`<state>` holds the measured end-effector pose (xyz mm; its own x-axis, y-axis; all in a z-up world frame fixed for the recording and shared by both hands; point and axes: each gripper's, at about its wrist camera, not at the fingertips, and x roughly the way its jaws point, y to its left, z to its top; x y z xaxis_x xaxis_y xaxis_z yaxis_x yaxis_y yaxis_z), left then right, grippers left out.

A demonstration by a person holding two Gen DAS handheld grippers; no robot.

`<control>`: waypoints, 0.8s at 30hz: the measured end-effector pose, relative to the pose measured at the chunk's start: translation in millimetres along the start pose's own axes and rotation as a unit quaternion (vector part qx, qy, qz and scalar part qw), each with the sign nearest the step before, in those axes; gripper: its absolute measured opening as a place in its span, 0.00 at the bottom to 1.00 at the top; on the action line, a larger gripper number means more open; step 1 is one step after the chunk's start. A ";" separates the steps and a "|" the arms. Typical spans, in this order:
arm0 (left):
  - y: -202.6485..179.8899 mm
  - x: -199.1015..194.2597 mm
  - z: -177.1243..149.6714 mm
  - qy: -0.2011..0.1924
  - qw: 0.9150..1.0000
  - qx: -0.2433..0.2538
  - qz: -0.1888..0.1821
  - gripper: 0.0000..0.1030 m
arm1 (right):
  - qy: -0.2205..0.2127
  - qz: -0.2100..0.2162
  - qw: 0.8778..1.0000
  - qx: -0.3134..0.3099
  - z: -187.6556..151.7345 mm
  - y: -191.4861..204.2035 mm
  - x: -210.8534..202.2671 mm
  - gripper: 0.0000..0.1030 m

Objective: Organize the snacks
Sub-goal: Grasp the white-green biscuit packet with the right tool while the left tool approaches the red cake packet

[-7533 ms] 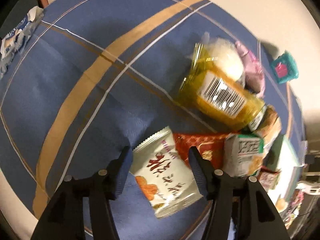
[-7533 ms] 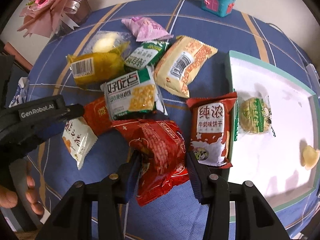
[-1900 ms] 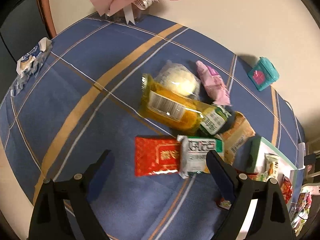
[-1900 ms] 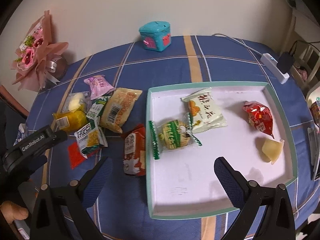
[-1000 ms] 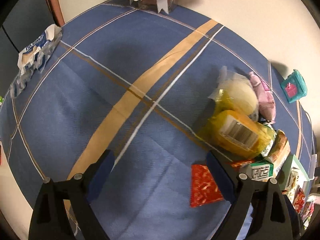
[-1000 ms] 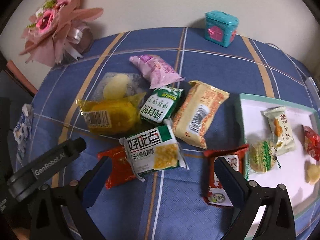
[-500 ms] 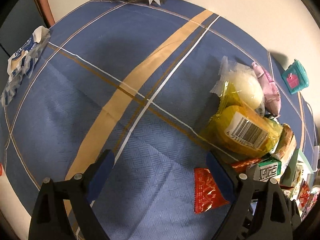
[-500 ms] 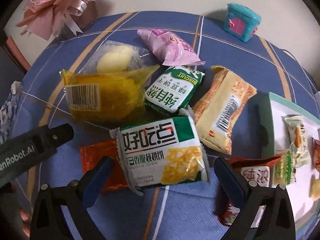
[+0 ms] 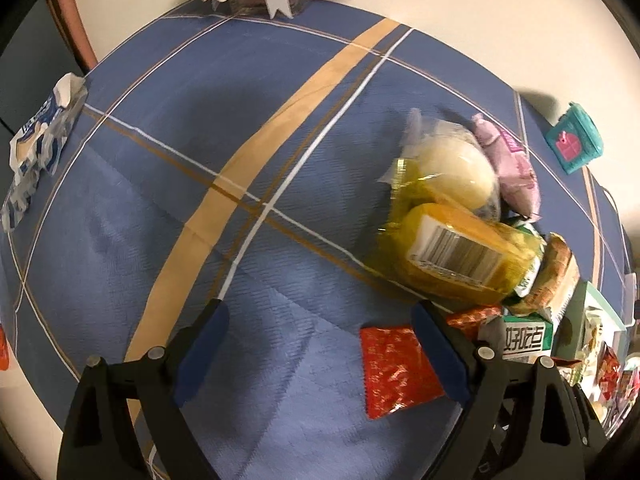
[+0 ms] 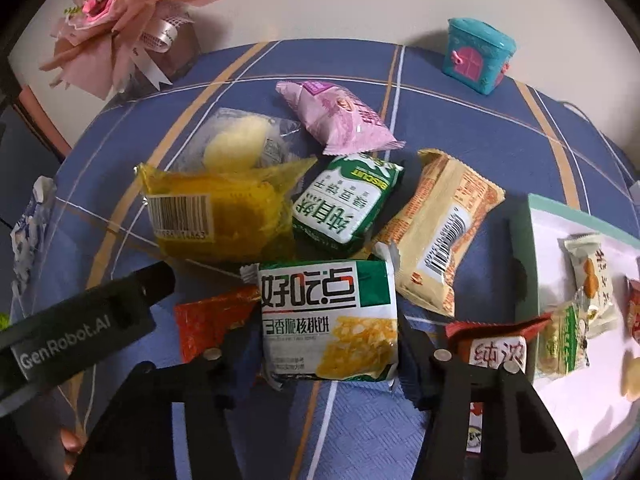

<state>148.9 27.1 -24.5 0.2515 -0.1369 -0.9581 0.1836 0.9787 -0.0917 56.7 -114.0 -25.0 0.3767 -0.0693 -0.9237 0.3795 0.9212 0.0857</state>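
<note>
- Blue checked tablecloth (image 10: 460, 128) with tan and white stripes covers the table, with snack packets heaped across it.
- Right gripper (image 10: 326, 344) points down at a white and green walnut-cookie packet (image 10: 328, 316). Its jaws are closing, one finger at each side edge of the packet, which lies between them on the cloth.
- Just behind that packet lie a yellow packet with a barcode (image 10: 216, 212), a green biscuit packet (image 10: 348, 204) and a tan packet (image 10: 440, 228). A pink packet (image 10: 340, 120) lies further back.
- Under the cookie packet's left edge lies a red foil packet (image 10: 208, 320).
- At the right, a white tray with a green rim (image 10: 520, 256) holds several small snacks.
- Left gripper (image 9: 320, 348) hangs over bare cloth, jaws wide apart and gripping nothing. The red foil packet lies just beside its right finger.
- A pink bouquet (image 10: 120, 12) and a teal box (image 10: 476, 56) stand at the table's far edge.
</note>
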 end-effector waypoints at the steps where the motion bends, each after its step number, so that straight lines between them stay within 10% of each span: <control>1: -1.5 -0.6 -0.4 0.000 1.000 0.002 -0.001 0.90 | 0.003 0.002 1.000 0.004 0.4 -3.2 -0.1 0.58; 24: -90.8 11.3 -34.5 0.039 0.997 0.039 -0.049 0.90 | 0.007 -0.056 0.993 0.104 -26.1 -106.6 -78.0 0.58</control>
<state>102.3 -58.0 -36.4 0.1545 -0.2165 -0.9640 0.2781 0.9458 -0.1679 -35.2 -196.8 28.2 0.3106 -0.1603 -0.9369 0.5857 0.8086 0.0558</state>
